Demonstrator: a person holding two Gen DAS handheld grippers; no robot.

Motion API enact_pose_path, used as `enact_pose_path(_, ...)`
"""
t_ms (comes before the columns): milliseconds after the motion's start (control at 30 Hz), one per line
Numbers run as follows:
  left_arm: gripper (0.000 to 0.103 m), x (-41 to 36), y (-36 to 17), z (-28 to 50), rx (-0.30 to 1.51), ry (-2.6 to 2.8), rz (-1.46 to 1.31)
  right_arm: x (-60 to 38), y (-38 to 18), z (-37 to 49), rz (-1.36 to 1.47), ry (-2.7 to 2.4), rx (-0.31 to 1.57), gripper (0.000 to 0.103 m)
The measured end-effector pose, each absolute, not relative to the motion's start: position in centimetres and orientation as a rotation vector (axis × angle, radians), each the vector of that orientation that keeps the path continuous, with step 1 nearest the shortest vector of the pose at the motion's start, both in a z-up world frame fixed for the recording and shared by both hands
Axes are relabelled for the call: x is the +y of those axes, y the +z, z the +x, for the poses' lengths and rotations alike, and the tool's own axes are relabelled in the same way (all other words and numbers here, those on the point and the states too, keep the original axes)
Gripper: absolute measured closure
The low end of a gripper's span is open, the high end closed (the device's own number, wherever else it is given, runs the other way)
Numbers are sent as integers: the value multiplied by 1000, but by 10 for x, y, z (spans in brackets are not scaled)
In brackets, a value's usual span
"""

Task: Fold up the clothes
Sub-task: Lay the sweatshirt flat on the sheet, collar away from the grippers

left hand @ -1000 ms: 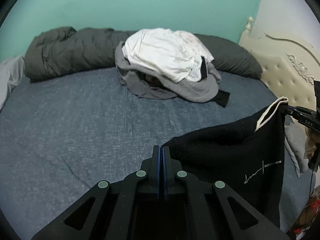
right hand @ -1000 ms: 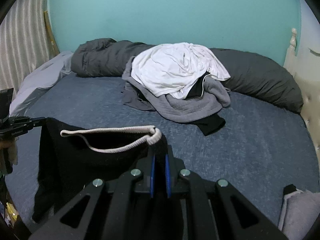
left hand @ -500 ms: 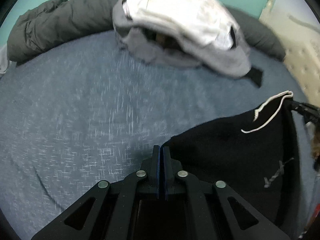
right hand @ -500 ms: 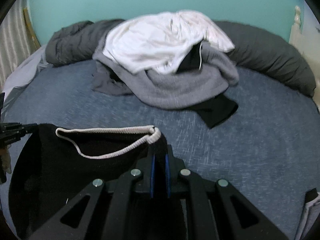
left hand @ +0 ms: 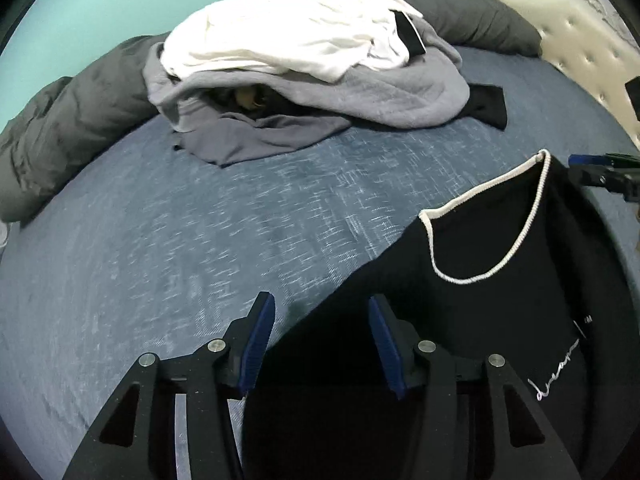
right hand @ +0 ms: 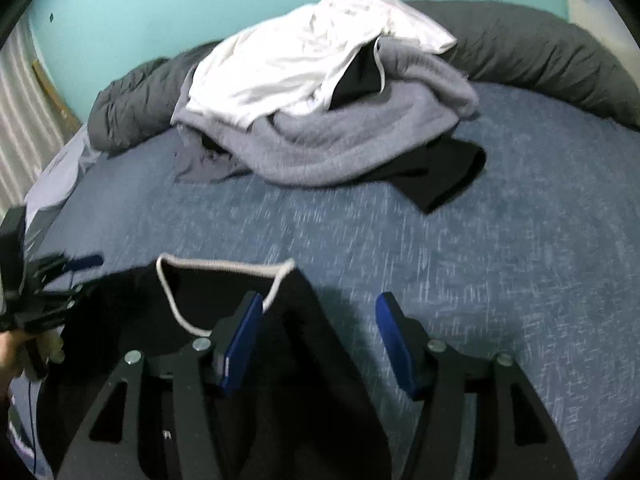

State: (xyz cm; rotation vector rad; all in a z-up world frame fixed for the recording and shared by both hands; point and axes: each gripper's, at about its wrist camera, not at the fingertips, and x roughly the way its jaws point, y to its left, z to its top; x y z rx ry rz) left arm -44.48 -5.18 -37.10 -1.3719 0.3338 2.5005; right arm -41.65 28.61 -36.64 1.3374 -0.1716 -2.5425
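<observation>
Both claws stand wide now, holding nothing. The left claw [left hand: 322, 306] has its blue pads spread, and the black shirt [left hand: 500, 300] lies on the bed [left hand: 200, 240] beneath and to the right of it, one edge of the cloth running up between the pads. The shirt's white-trimmed collar [left hand: 486, 240] lies open on top, facing the headboard side, and small white lettering shows lower on the cloth near the right edge of that view.

The right claw [right hand: 320, 320] is just as wide. The shirt's shoulder lies under its left finger [right hand: 244, 336], with the collar touching or just beside that pad; its right finger hangs over bare blue bedding. At the far left of this view the other tool is seen blurred, with part of a hand [right hand: 12, 352] on it.

Further up the bed sits a pile of clothes [left hand: 304, 76], well apart from the shirt: a white garment [right hand: 304, 52] on top, a grey fleece [right hand: 352, 136] under it, thinner grey cloth below, and a black piece [right hand: 444, 176] sticking out on the right. Behind the pile a dark grey duvet [left hand: 68, 120] is rolled along the teal wall [right hand: 200, 4]. A cream tufted headboard [left hand: 580, 44] stands at the right.
</observation>
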Motion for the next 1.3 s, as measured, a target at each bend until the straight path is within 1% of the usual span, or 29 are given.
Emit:
enact_pose_path(100, 50, -41, -377, -455, 377, 2470, -1386, 287, -376, -416, 1393, -2501, -145, 43)
enact_pose_path(133, 52, -42, -381, -456, 385, 2451, -1403, 288, -381, -416, 1406, -2489, -150, 45)
enact_pose_path(167, 60, -41, -383, -457, 393, 2443, -1410, 290, -386, -415, 1416, -2472, -163, 50)
enact_pose_path(200, 69, -41, -386, -456, 392, 2435, -1415, 291, -390, -414, 1425, -2455, -175, 62)
enact_pose_path(233, 82, -42, -388, -456, 391, 2427, -1420, 292, -394, -412, 1430, -2445, -176, 71)
enact_pose_path(267, 90, -42, -390, -455, 390, 2419, -1425, 292, -396, -409, 1427, -2441, -166, 77)
enact_pose_path(300, 96, -42, -393, -455, 388, 2412, -1430, 292, -397, -406, 1421, -2442, -157, 90)
enact_pose_path(333, 98, -41, -394, -453, 389, 2404, -1427, 292, -397, -404, 1415, -2446, -149, 95)
enact_pose_path(400, 99, -40, -392, -451, 402, 2416, -1413, 292, -395, -402, 1410, -2470, -127, 96)
enact_pose_path(567, 101, -63, -362, -463, 252, 2492, -1371, 294, -374, -410, 1386, -2544, -2, 97)
enact_pose_path(767, 101, -67, -352, -477, 289, 2515, -1361, 287, -368, -435, 1439, -2553, 225, 98)
enact_pose_path(867, 101, -68, -365, -485, 291, 2509, -1413, 277, -377, -446, 1468, -2540, 357, 98)
enact_pose_path(900, 100, -68, -372, -488, 290, 2497, -1444, 274, -383, -449, 1494, -2522, 371, 97)
enact_pose_path(967, 98, -66, -380, -485, 313, 2498, -1462, 273, -400, -452, 1567, -2479, 350, 97)
enact_pose_path(1000, 98, -66, -384, -484, 325, 2499, -1472, 273, -405, -449, 1564, -2484, 361, 93)
enact_pose_path(1033, 97, -68, -383, -481, 312, 2505, -1466, 274, -407, -446, 1553, -2496, 365, 86)
enact_pose_path(1067, 92, -71, -383, -478, 299, 2511, -1460, 279, -406, -442, 1548, -2519, 342, 82)
enact_pose_path(1100, 89, -75, -378, -474, 287, 2534, -1449, 286, -405, -438, 1543, -2547, 306, 72)
enact_pose_path(1133, 83, -80, -370, -468, 250, 2547, -1438, 293, -401, -434, 1528, -2581, 256, 70)
enact_pose_path(1200, 81, -92, -355, -456, 177, 2571, -1416, 312, -385, -417, 1443, -2644, 67, 69)
enact_pose_path(1267, 67, -103, -339, -437, 127, 2585, -1399, 324, -372, -394, 1386, -2662, -60, 67)
enact_pose_path(1300, 65, -108, -333, -425, 104, 2575, -1389, 328, -367, -380, 1374, -2644, -112, 67)
